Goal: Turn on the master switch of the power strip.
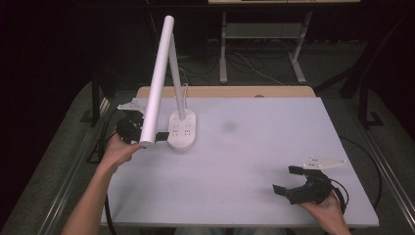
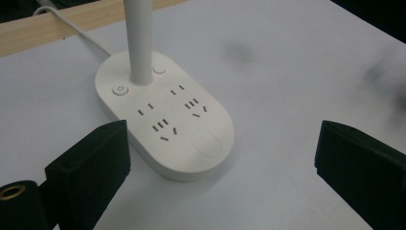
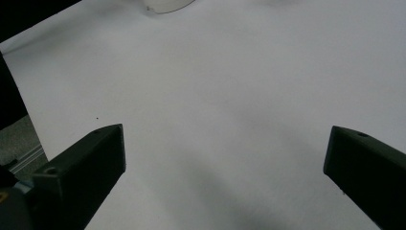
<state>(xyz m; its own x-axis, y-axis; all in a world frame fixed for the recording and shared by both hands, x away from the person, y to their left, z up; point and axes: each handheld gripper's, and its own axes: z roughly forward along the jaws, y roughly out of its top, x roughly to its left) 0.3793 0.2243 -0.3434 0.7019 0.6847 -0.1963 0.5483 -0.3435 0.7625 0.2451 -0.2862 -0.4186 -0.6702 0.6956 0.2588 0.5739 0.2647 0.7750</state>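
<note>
No readable words, brand names or numbers were found on any surface. The one legible sign was a power symbol, a circle with a short stroke, on a small round button on the white lamp base, which lay ahead of the left gripper, nearer its left-hand jaw; the button sat at the far end of the base, beside the lamp's upright stem. A second round button on the other side of the stem bore no mark that could be made out. The socket slots on the base carried no lettering.
</note>
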